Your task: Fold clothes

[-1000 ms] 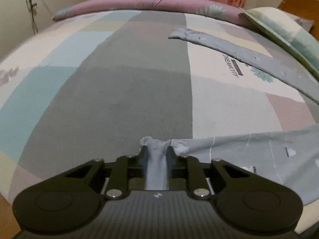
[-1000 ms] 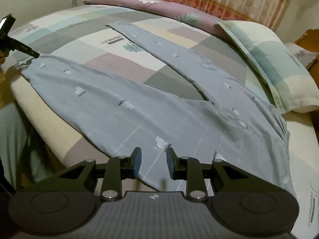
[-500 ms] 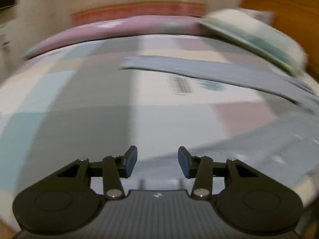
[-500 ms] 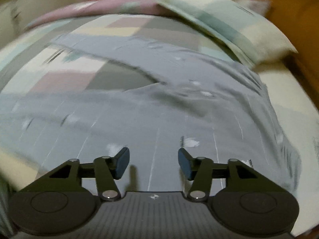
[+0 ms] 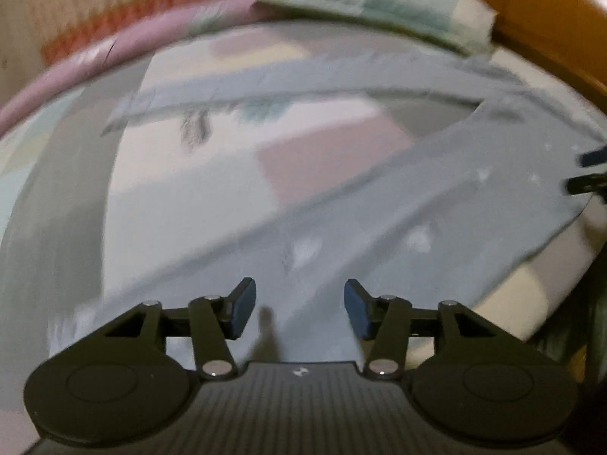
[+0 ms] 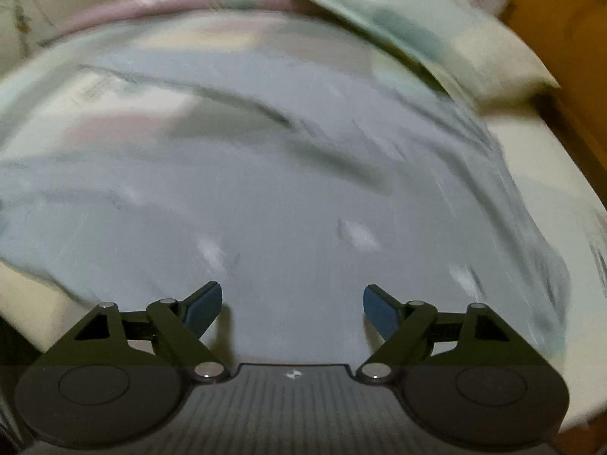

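Note:
A pair of grey-blue printed trousers [image 5: 398,212] lies spread on the bed, its two legs splayed apart toward the left. In the right wrist view the same trousers [image 6: 288,197] fill the middle of the frame. My left gripper [image 5: 299,309] hovers open over the near leg with nothing between its fingers. My right gripper [image 6: 292,309] is wide open above the trousers' broad upper part and holds nothing. Its fingertips [image 5: 590,159] show at the right edge of the left wrist view. Both views are motion-blurred.
The patchwork bedsheet [image 5: 322,159] covers the bed. A green-and-cream pillow [image 6: 436,49] lies at the head, a pink rolled quilt [image 5: 76,72] along the far side, a wooden headboard [image 5: 531,7] at right. The bed's near edge drops off at lower right.
My left gripper let go of the trouser cuff, opened and swung right over the leg. My right gripper opened wider and moved over the trousers' upper part.

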Motion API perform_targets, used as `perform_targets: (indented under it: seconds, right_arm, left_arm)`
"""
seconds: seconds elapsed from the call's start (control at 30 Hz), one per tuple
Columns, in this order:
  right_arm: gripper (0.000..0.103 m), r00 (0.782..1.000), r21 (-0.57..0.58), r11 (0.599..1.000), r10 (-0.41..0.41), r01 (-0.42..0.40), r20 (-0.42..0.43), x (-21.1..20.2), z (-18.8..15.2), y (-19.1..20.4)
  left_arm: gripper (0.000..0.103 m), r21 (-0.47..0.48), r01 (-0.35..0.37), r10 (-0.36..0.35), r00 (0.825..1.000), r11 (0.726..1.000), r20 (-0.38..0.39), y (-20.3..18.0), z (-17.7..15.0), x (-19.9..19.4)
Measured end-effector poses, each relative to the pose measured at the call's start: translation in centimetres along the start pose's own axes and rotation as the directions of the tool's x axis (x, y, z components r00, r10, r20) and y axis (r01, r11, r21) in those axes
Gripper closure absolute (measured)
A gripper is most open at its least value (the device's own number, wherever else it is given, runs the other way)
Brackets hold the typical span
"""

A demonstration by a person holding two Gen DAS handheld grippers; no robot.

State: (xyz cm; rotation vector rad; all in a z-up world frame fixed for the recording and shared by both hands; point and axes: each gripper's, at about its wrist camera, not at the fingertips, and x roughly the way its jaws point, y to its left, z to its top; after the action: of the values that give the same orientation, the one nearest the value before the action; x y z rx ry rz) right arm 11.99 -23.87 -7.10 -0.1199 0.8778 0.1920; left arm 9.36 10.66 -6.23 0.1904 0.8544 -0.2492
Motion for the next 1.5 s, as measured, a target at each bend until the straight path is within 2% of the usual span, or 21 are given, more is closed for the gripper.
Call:
perform_targets:
  seconds: [0.03,0.13,0.23,0.33,0.37,0.47,0.5,0.6,0.7,0.73,0.83,0.9,0.97,1.03,1.13,1.23,1.33,1.4,1.5]
  right_arm:
    - [0.018,0.999,-0.010,1.000,0.030,-0.029,0.031,0.1,0.9,0.9]
    - [0.018,0.993,-0.059,0.993,0.105,-0.102,0.054,2.1,2.7,4.4]
    - [0.018,0.996,-0.117,0.989,0.092,-0.090,0.013,4.4,2.4,6.6]
    - [0.011,0.994,-0.097,0.989,0.113,-0.111,0.014,3.7,0.2,5.5]
    - [0.005,0.992,-0.077,0.989,0.129,-0.128,0.007,3.2,-0.6,4.9]
    - [0.002,0.991,-0.123,0.983,0.132,-0.134,-0.024,1.8,-2.3,3.9]
    - [0.004,0.988,-0.132,0.980,0.149,-0.152,-0.035,1.4,-2.2,3.5]
    - [0.003,0.993,-0.124,0.986,0.113,-0.108,0.035,0.7,-0.3,1.2]
    - [0.003,0.995,-0.052,0.998,0.030,-0.026,0.095,2.0,3.0,-2.2]
    - [0.003,0.994,-0.019,0.999,0.032,-0.031,0.105,3.0,4.0,-3.4]
    - [0.007,0.987,0.094,0.990,0.089,-0.103,0.137,5.7,6.7,-6.4]
    - [0.007,0.974,0.164,0.968,0.167,-0.192,0.155,6.7,8.3,-7.8]
    - [0.007,0.968,0.230,0.945,0.206,-0.235,0.142,7.7,9.5,-8.7]
    - [0.007,0.963,0.255,0.929,0.257,-0.270,0.083,9.6,10.3,-8.2]
    - [0.005,0.943,0.296,0.901,0.332,-0.317,-0.004,12.5,11.4,-7.4]
    - [0.001,0.948,0.233,0.920,0.319,-0.314,0.017,13.9,12.7,-5.4]
    - [0.001,0.931,0.251,0.898,0.362,-0.361,0.042,14.7,14.2,-5.4]
    - [0.004,0.926,0.265,0.888,0.373,-0.376,0.062,13.8,14.6,-6.3]
    - [0.004,0.926,0.277,0.884,0.363,-0.378,0.107,10.3,14.0,-7.8]
  left_arm:
    - [0.049,0.009,0.025,-0.025,1.000,1.000,0.015,-1.0,0.9,0.3]
    - [0.047,0.014,0.096,-0.096,0.995,0.995,0.030,-3.8,2.7,2.6]
    - [0.047,-0.001,0.116,-0.116,0.993,0.993,-0.004,-5.3,2.1,4.7]
    - [0.040,-0.016,0.097,-0.097,0.995,0.995,-0.006,-5.5,-0.1,4.1]
    - [0.038,-0.020,0.101,-0.101,0.995,0.995,-0.009,-5.2,-0.7,3.7]
    - [0.037,0.003,0.107,-0.107,0.994,0.994,-0.037,-4.4,-1.2,2.8]
    - [0.037,0.010,0.097,-0.097,0.994,0.995,-0.045,-4.3,-0.7,2.7]
    - [0.038,0.025,0.054,-0.054,0.999,0.998,-0.005,-4.3,0.8,2.5]
    - [0.038,-0.011,0.050,-0.050,0.999,0.999,0.015,-4.3,2.2,3.2]
    - [0.038,-0.023,0.052,-0.051,0.999,0.998,0.016,-4.3,2.5,3.5]
    - [0.038,-0.043,0.057,-0.057,0.998,0.997,0.004,-4.6,2.5,4.0]
    - [0.037,-0.056,0.060,-0.061,0.998,0.997,-0.003,-4.8,2.4,4.4]
    - [0.037,-0.073,0.065,-0.066,0.998,0.995,-0.013,-4.9,2.4,4.7]
    - [0.037,-0.102,0.075,-0.078,0.997,0.992,-0.027,-4.7,2.1,5.1]
    - [0.036,-0.122,0.085,-0.089,0.996,0.989,-0.023,-4.4,1.9,5.4]
    - [0.036,-0.129,0.090,-0.094,0.995,0.988,-0.023,-4.2,2.1,5.5]
    - [0.036,-0.125,0.090,-0.094,0.995,0.988,-0.023,-4.2,2.2,5.6]
    - [0.036,-0.125,0.093,-0.096,0.995,0.988,-0.020,-4.1,2.1,5.5]
    - [0.035,-0.130,0.102,-0.104,0.994,0.986,-0.013,-4.0,1.9,5.5]
